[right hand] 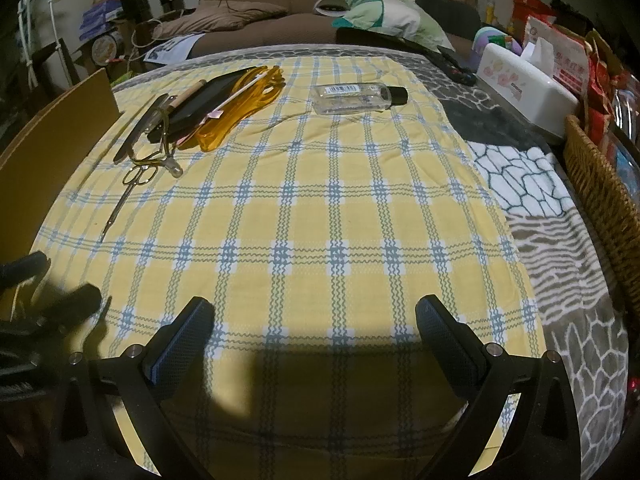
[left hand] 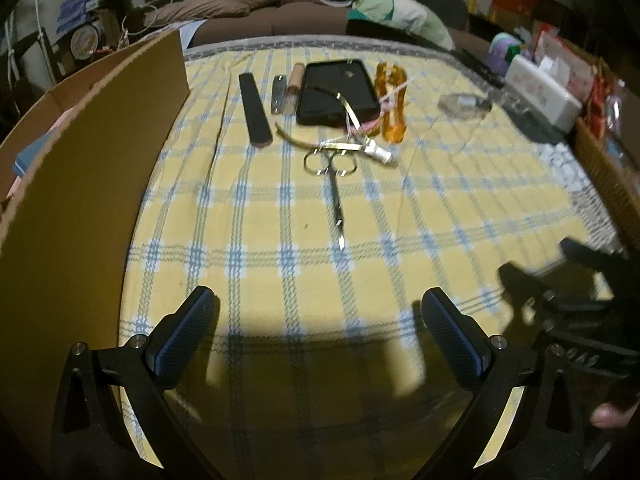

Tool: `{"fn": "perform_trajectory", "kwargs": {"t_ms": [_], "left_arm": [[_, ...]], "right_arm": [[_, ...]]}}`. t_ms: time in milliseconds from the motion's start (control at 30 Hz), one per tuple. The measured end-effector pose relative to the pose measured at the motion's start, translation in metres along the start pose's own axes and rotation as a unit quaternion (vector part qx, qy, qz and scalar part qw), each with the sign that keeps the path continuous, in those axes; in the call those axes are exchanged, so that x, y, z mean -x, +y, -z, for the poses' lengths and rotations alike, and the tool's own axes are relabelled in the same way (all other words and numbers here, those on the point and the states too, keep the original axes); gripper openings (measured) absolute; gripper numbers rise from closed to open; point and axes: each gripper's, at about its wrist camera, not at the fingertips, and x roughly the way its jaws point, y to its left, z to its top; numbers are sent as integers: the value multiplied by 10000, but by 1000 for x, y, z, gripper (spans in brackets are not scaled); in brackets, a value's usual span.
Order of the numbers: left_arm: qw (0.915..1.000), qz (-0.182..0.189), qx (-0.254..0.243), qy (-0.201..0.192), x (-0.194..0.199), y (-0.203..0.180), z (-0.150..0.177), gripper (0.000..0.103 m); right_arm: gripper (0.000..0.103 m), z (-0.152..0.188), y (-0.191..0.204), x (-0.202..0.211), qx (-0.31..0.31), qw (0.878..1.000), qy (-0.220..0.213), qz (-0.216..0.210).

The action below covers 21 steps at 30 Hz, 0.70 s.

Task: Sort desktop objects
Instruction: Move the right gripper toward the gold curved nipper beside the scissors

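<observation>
Small silver scissors (left hand: 335, 184) lie on the yellow checked cloth (left hand: 360, 240), tips toward me. Behind them lie a black tray (left hand: 338, 94), an amber plastic piece (left hand: 392, 100), a black nail file (left hand: 255, 110), a small white bottle (left hand: 380, 154) and a metal clipper (left hand: 279, 94). A clear bottle with a black cap (right hand: 360, 98) lies farther right. My left gripper (left hand: 318, 320) is open and empty, near the cloth's front. My right gripper (right hand: 314, 328) is open and empty; it also shows in the left wrist view (left hand: 560, 276). The scissors also show in the right wrist view (right hand: 128, 192).
A cardboard box (left hand: 80, 168) stands at the left edge. A white tissue box (right hand: 524, 80) and a wicker basket (right hand: 600, 184) sit at the right. A sofa with pillows (right hand: 288, 20) is behind the table. A patterned grey cloth (right hand: 560, 280) covers the right side.
</observation>
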Motion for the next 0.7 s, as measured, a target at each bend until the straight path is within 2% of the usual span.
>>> {"fn": "perform_trajectory", "kwargs": {"t_ms": [167, 233, 300, 433, 500, 633, 700], "left_arm": [[9997, 188, 43, -140, 6, 5, -29, 103], [9997, 179, 66, -144, 1, 8, -46, 103], [9998, 137, 104, -111, -7, 9, -64, 103], [9999, 26, 122, -10, -28, 9, -89, 103], [9999, -1, 89, 61, -42, 8, -99, 103], [9997, -24, 165, 191, -56, 14, -113, 103], [9984, 167, 485, 215, -53, 27, -116, 103]], "right_arm": [[103, -8, -8, -2, 32, 9991, 248, -335], [103, -11, -19, 5, -245, 9987, 99, -429], [103, -14, -24, 12, -379, 9987, 13, -350], [103, -27, -34, 21, -361, 9990, -213, -173], [103, -32, -36, 22, -380, 9986, -250, -287], [98, -44, -24, 25, -181, 9969, -404, -650], [90, -51, -10, 24, 104, 9956, -491, -798]]}}
